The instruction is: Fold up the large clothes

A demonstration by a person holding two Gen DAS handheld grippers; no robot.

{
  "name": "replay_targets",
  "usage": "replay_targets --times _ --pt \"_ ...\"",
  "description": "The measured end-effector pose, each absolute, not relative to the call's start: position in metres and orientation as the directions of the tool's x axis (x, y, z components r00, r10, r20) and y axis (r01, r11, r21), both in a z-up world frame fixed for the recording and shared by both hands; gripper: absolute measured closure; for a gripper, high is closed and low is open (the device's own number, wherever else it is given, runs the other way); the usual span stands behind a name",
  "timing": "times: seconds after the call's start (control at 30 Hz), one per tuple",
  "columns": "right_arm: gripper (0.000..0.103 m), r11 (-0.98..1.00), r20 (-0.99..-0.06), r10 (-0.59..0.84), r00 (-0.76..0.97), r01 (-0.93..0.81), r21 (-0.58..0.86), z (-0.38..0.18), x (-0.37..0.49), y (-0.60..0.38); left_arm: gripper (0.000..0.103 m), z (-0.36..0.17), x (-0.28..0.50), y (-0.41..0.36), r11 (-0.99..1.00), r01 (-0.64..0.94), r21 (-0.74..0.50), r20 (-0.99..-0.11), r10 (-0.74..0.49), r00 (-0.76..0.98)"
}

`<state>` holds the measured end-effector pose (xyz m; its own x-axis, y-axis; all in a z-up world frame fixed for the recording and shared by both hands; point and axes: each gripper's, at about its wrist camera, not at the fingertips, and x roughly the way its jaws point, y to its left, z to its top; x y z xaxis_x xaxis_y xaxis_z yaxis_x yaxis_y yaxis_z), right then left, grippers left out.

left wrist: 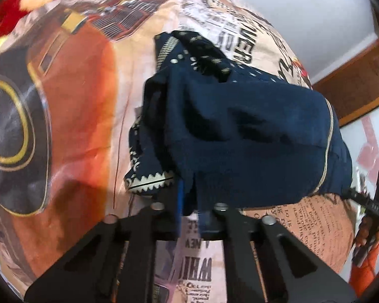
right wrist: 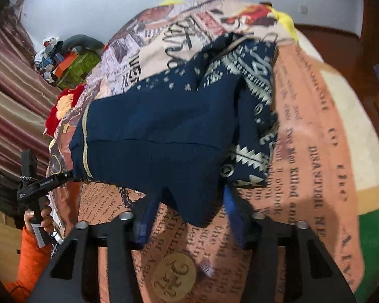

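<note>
Left fingers: as the pads are hidden under cloth, we go by how close the left gripper [left wrist: 189, 209] frame stands; its fingers [left wrist: 178, 197] are shut on the near hem of the navy garment [left wrist: 240, 131].
Right fingers: on the right gripper [right wrist: 189, 214] the fingers [right wrist: 233, 217] stand at a narrow gap; a flap of the navy hem hangs between them. We cannot tell whether the pads press on it.
Handling: we judge the cloth soft, limp and light. It drapes over the fingers and sags between the two holds, so it will not keep a crease unless laid flat.
Where to hold: the two near corners of the hem, well apart, so the edge stays taut.
Look: plain navy panel nearest us with a thin pale piping line; beyond it, bunched folds with cream zigzag and dot print.
Place: garment lies heaped on the bed [right wrist: 315, 151], on a newspaper-print cover, near its front edge.
Periphery: hand [right wrist: 39, 218] in an orange sleeve grips the other handle.
</note>
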<state>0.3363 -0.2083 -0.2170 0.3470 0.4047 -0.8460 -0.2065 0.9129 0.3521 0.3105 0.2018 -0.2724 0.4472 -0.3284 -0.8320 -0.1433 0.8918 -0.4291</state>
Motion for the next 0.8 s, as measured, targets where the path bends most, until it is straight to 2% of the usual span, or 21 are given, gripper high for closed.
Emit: replay_targets --times 0.1,0.23,0.53,0.67,0.8 --pt "0.086 0.908 -0.85 0.408 0.333 -0.24 0.342 -0.216 0.337 -0.2 0.1 -0.257 0.307 0.192 0.924 -0.1 -0.368 -0.831 -0.279 0.482" --pt "0.093 0.907 -0.826 0.394 0.404 -0.317 0.277 -0.195 0.333 -0.19 0.1 -0.218 0.303 0.19 0.952 -0.098 -0.288 -0.791 -0.179 0.585" --pt "0.097 0.896 -0.696 0.436 0.571 -0.35 0.274 -0.132 0.382 -0.186 0.1 -0.147 0.345 0.193 0.956 -0.084 -0.281 -0.684 -0.138 0.716" --pt "0.098 0.908 -0.671 0.414 0.615 -0.336 0.252 -0.121 0.415 -0.182 0.1 -0.142 0.379 0.198 0.96 -0.109 -0.26 -0.681 -0.102 0.725" --pt "0.098 0.921 -0.677 0.386 0.626 -0.297 0.251 -0.13 0.459 -0.18 0.1 -0.16 0.42 0.211 0.946 -0.172 -0.273 -0.716 -0.081 0.693"
